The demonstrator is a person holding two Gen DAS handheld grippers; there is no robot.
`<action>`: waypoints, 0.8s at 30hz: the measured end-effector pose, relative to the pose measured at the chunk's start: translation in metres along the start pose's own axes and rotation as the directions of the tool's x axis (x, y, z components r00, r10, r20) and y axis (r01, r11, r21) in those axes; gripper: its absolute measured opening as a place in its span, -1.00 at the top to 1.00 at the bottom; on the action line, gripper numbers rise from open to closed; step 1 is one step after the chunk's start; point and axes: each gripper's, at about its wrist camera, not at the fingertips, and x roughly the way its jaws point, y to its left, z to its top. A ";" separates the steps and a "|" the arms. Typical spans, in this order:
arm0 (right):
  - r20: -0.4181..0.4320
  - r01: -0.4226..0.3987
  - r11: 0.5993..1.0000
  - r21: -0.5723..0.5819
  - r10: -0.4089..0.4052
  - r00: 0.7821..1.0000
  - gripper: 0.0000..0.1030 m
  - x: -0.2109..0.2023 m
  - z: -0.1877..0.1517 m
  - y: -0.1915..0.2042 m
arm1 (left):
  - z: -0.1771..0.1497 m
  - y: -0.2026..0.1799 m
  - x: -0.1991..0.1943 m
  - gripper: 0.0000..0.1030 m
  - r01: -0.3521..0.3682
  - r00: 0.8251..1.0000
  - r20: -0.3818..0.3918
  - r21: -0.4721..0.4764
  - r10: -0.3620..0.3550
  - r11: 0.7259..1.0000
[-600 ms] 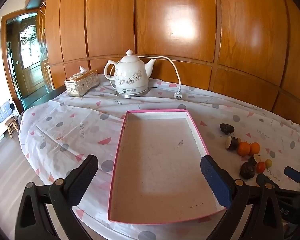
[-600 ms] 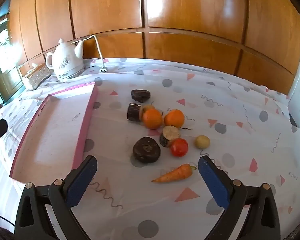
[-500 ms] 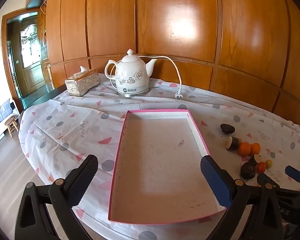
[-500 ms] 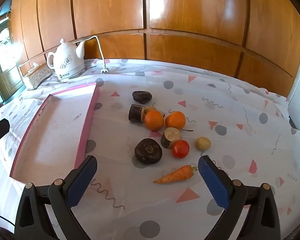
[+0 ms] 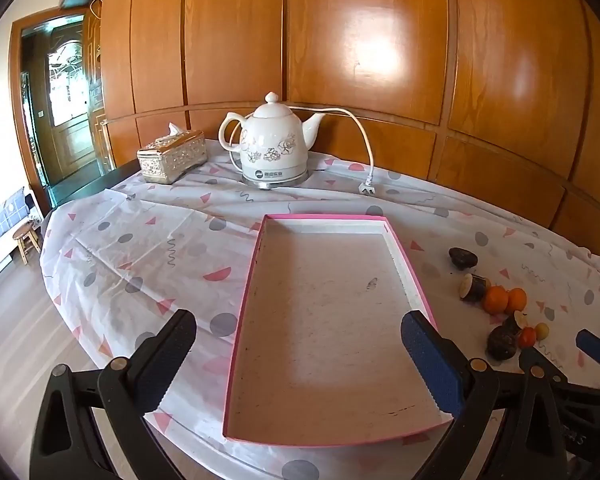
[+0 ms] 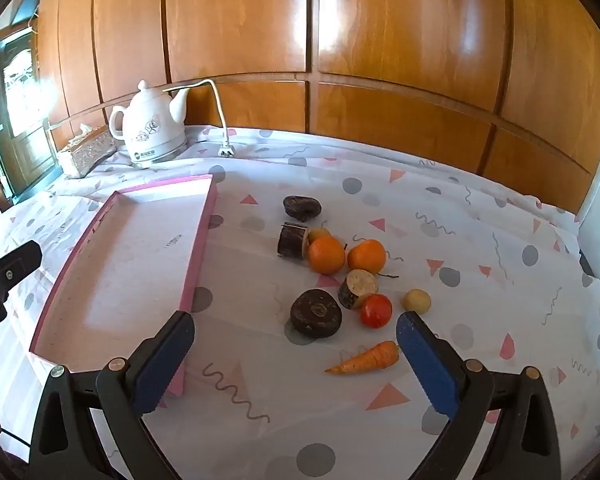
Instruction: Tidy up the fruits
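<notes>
A shallow pink-rimmed tray (image 5: 414, 276) (image 6: 198, 256) lies bare on the patterned tablecloth. To its right sits a cluster of produce: two oranges (image 6: 326, 254) (image 6: 366, 255), a red tomato (image 6: 376, 310), a small yellow fruit (image 6: 417, 301), a carrot (image 6: 366, 359), a dark round piece (image 6: 316, 313), cut dark stubs (image 6: 292, 239) (image 6: 357, 283) and a dark lump (image 6: 301, 207). My left gripper (image 5: 298, 354) hangs open over the tray's near end. My right gripper (image 6: 294, 348) stands open just short of the carrot, holding nothing. The cluster shows at the right in the left wrist view (image 5: 500, 300).
A white floral kettle (image 5: 272, 146) (image 6: 152, 128) with its cord and plug (image 5: 367, 189) stands at the back by the wood-panelled wall. A silver tissue box (image 5: 172, 156) sits to its left. The table edge drops to the floor at left, where a small stool (image 5: 26, 236) stands.
Both views have shifted slightly: the produce and the tray sit a little farther off and higher in the frames, so both grippers have drawn back or risen a little. Nothing on the table has moved.
</notes>
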 end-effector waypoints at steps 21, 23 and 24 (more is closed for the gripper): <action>0.018 0.009 1.000 0.005 -0.009 1.000 -0.99 -0.006 0.000 0.000 | 0.000 -0.003 -0.007 -0.99 0.001 1.000 0.010 0.018 -0.001 1.000; 0.018 0.009 1.000 0.005 -0.009 1.000 -0.99 -0.006 0.000 0.000 | 0.000 -0.004 -0.007 -0.99 0.002 1.000 0.009 0.020 -0.002 1.000; 0.018 0.009 1.000 0.005 -0.009 1.000 -0.99 -0.006 0.000 0.000 | -0.001 -0.004 -0.007 -0.99 0.002 1.000 0.008 0.020 -0.002 1.000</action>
